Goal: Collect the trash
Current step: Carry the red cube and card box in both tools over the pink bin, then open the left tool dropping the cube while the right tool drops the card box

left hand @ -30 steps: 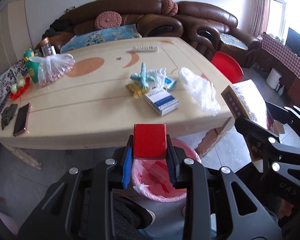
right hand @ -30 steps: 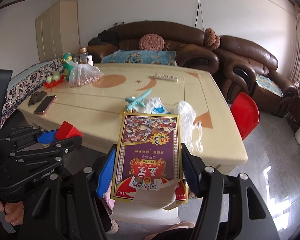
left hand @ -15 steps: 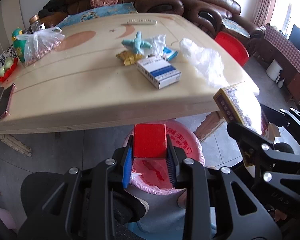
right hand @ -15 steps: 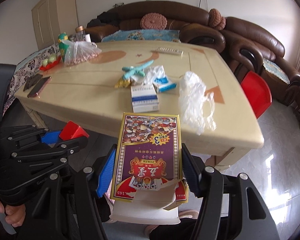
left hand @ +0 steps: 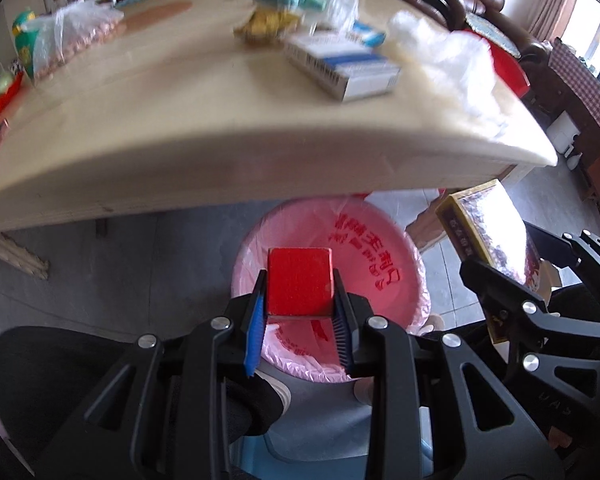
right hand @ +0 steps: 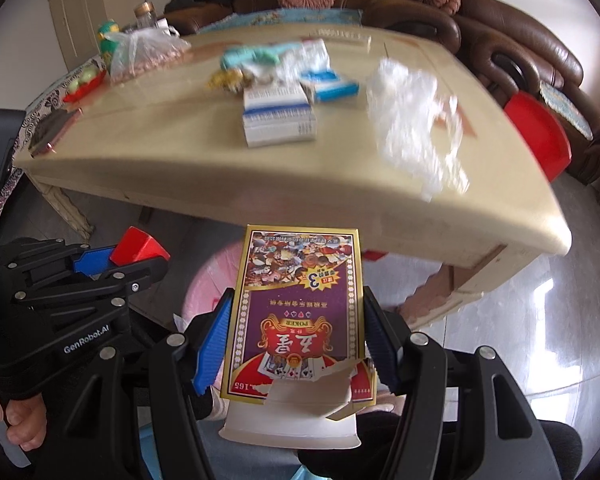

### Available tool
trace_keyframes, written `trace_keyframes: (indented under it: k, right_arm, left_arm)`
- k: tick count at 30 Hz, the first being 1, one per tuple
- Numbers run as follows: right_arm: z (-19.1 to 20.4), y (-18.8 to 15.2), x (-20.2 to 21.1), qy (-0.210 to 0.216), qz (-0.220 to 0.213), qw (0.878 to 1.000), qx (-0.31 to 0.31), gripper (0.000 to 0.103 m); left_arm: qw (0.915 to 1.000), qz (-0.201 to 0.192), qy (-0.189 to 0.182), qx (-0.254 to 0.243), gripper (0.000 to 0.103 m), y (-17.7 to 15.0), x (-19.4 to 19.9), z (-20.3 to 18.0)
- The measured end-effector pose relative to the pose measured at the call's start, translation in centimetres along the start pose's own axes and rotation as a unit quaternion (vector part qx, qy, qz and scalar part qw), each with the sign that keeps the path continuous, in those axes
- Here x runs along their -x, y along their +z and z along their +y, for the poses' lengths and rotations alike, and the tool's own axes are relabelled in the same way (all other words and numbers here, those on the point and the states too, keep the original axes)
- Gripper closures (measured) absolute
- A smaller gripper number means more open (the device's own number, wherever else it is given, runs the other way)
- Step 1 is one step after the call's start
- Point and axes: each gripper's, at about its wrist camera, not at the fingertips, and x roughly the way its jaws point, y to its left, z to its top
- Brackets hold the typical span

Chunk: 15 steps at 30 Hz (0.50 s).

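We've got the left gripper point(left hand: 300, 300) clamped on a red box point(left hand: 300, 282), right over the pink bin point(left hand: 384, 264) below; the right gripper point(right hand: 296, 344) grips a card box point(right hand: 300, 304), long axis forward, off beside the rim

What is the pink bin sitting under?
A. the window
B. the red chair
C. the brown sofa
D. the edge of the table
D: in the left wrist view the pink-lined bin stands on the floor, part tucked beneath the near edge of the table.
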Motion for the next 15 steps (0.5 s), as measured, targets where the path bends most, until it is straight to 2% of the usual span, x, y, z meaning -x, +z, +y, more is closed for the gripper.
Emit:
trace_keyframes:
  k: [15]
  right_arm:
    - [-0.5, -1.6, -10.0, 0.022, 0.096, 0.995, -0.002, 0.044]
  left_arm:
    - [0.9957, 0.087, -0.025, 0.02, 0.074, -1.0, -8.3, 0.6]
